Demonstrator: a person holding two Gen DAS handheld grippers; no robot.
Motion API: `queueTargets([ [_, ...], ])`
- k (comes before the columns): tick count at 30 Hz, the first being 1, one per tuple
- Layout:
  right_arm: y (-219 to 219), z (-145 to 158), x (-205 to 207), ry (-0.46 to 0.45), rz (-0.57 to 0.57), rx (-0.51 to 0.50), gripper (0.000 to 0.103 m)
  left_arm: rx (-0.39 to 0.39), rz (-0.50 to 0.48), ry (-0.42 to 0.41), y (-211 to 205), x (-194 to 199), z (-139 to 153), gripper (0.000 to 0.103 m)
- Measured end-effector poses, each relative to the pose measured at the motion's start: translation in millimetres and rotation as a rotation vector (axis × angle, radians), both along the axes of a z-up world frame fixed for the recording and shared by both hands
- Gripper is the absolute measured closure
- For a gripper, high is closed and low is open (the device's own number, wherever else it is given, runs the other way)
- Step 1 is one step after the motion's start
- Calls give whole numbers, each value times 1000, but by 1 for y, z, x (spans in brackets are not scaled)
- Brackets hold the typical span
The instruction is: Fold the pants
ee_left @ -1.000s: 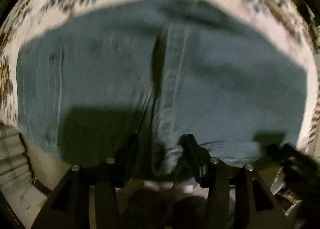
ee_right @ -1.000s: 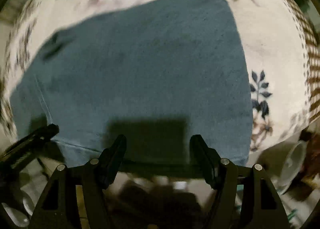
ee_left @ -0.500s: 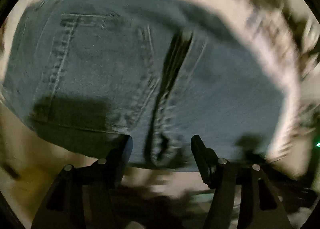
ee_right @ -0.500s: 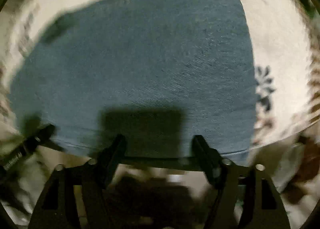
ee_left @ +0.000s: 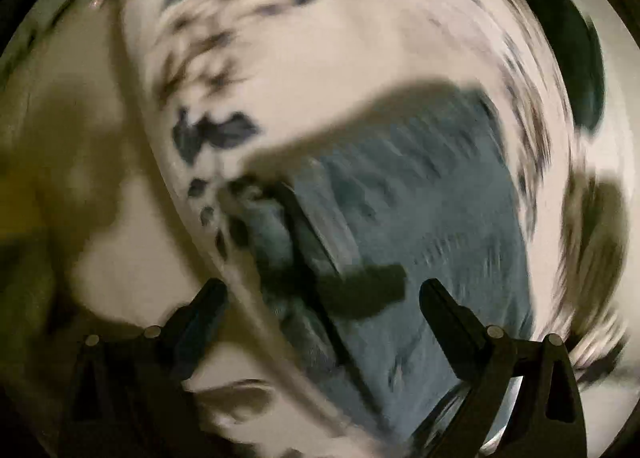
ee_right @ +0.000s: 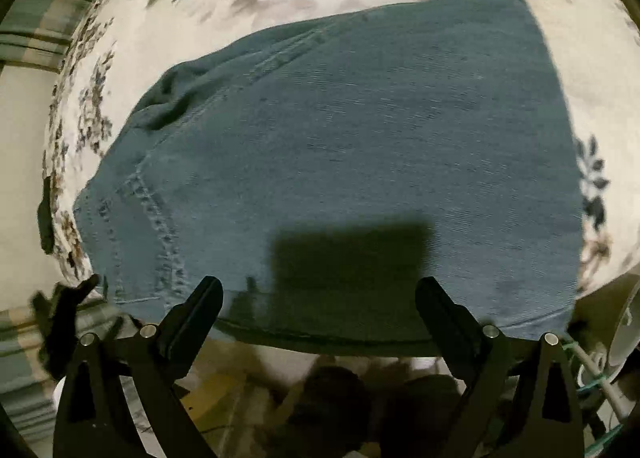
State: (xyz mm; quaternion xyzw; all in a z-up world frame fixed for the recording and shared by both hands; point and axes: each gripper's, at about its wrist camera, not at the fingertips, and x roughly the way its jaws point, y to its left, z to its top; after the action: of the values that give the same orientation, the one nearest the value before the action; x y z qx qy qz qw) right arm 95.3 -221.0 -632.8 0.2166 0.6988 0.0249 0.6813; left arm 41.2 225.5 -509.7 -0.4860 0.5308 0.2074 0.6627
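Observation:
Blue denim pants (ee_right: 340, 146) lie folded into a compact block on a white floral cloth (ee_right: 200, 26). In the right wrist view they fill the middle, with a stitched seam at the left. My right gripper (ee_right: 319, 294) is open and empty, hovering over the near hem. In the blurred left wrist view the pants (ee_left: 420, 218) sit centre right. My left gripper (ee_left: 322, 298) is open and empty above their left edge.
The floral cloth (ee_left: 320, 38) drops off at its left edge to a pale floor (ee_left: 80, 178). A dark round object (ee_left: 576, 58) sits at the upper right. A white cup (ee_right: 624, 330) and cables lie at the right, striped fabric (ee_right: 28, 30) at the upper left.
My left gripper has swung sharply left and away, so the pants now sit to the right in a blurred view. The right gripper has shifted slightly and stayed open over the hem.

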Motion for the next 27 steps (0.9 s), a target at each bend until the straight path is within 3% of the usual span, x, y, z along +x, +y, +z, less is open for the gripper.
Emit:
queueTargets([
  [3,9,0,3,-3,3,-10,4,1,77,-41,6,3,-6,8],
  [5,14,-2,5,-1,0,-7,4,65,57,-46,1,11,1,20],
  [7,21,-5,7,5,-5,-14,4,123,41,-55,-5,12,9,48],
  [9,24,-8,7,11,-7,-16,4,157,55,-83,-5,3,14,65],
  [10,27,-10,8,12,-8,-17,4,151,63,-100,3,-1,10,68],
  [13,30,-13,10,13,-10,-16,4,124,82,-153,7,-9,5,65],
  [16,27,-16,12,17,-14,-11,4,17,138,-203,15,-12,-13,40],
  [18,26,-18,14,18,-17,-7,4,37,145,-214,13,-6,-7,37],
  [20,25,-19,16,20,-18,-9,4,96,126,-212,8,1,2,50],
  [21,24,-20,16,19,-18,-9,4,130,119,-211,4,3,7,70],
  [27,18,-18,16,-1,-6,-31,4,344,-27,-233,-21,9,57,77],
])
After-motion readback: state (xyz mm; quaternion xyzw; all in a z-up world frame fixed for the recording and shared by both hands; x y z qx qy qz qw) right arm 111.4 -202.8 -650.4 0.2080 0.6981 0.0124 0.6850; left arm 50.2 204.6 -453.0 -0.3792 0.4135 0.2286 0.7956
